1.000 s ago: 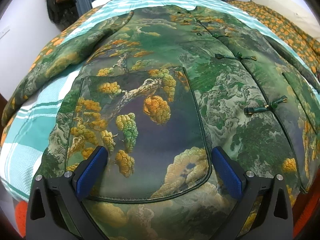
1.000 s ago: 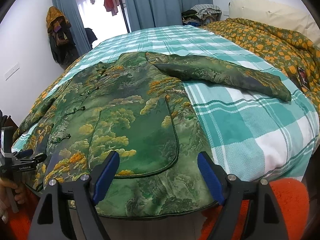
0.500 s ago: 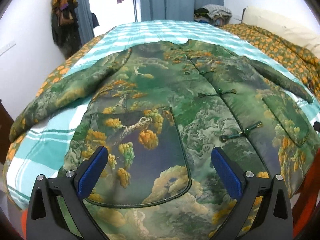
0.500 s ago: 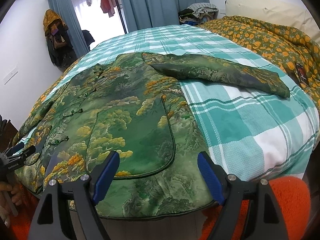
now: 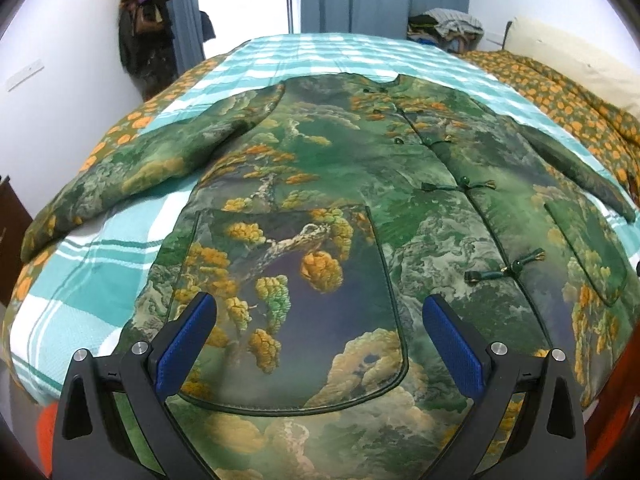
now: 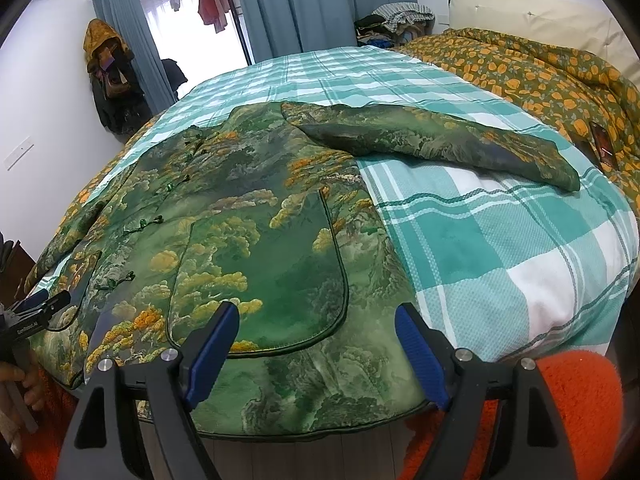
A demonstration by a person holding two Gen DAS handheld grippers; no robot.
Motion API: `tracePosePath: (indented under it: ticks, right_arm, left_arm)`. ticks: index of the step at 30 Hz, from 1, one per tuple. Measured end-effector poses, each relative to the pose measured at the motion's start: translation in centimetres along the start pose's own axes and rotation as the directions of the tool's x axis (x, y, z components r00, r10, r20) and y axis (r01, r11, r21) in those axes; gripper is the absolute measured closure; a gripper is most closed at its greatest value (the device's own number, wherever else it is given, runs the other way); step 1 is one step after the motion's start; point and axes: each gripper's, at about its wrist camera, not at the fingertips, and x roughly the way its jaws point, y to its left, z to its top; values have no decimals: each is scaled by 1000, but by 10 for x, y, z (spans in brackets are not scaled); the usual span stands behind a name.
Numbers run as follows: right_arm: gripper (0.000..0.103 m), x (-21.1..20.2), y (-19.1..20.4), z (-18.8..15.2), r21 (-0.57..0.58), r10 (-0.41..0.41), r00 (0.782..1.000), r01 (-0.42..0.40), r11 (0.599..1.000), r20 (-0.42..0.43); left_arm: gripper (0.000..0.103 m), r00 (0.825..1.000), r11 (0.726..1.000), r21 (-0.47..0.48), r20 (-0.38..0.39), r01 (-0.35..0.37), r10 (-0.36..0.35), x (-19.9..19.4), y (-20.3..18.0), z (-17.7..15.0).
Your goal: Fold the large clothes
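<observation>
A large green jacket (image 5: 340, 184) with a yellow tree and cloud print lies flat and buttoned on the bed, sleeves spread out to each side. It also shows in the right wrist view (image 6: 256, 216). My left gripper (image 5: 320, 336) is open and empty, hovering above the jacket's left patch pocket (image 5: 296, 304) near the hem. My right gripper (image 6: 316, 344) is open and empty above the right pocket (image 6: 264, 264) near the hem. The right sleeve (image 6: 432, 140) lies across the sheet. The left gripper shows at the left edge of the right wrist view (image 6: 40, 312).
The bed has a teal and white checked sheet (image 6: 500, 240). An orange-flowered quilt (image 6: 540, 68) is bunched at the right, with a cream headboard (image 6: 540, 12) behind. An orange rug (image 6: 576, 412) lies by the bed's near edge. Coats (image 5: 140, 32) hang at the left wall.
My left gripper has pulled back and tilted up, so more of the jacket and room shows. My right gripper has shifted slightly. Both stay open.
</observation>
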Motion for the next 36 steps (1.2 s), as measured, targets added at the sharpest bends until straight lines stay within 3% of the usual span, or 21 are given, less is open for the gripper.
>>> tracePosePath:
  ticks: [15,19,22,25,29,33,36]
  right_arm:
    - [21,-7,-16,4,79,21,999,-24,997,35]
    - [21,-23,-54,22,214,52,991,-77,974,119]
    - [21,-22,-112,43,406,44,982,-115,906,181]
    - [21,1,-177,61,587,75,978,-178,790,196]
    - [21,42,-245,72,697,8,983,-137,704,186]
    - [21,88,-306,73,830,24,977,-194,522,214]
    - [22,104,-327,84,858,-39,981,-148,493,191]
  left_arm:
    - [1,1000,1000,-12,-10,-19,19,4,3,-1]
    - [1,1000,999,-19,-10,-27,27,3,6,-2]
    - [1,999,999,-26,-19,-32,31,6,8,-3]
    - [1,999,999,-32,-22,-35,34,7,9,-3]
    - [1,999,999,-26,-28,-43,42,10,8,-4]
    - [1,997,999,-3,-55,-52,51,17,5,-7]
    - [1,997,999,0,-66,-48,48,21,4,-8]
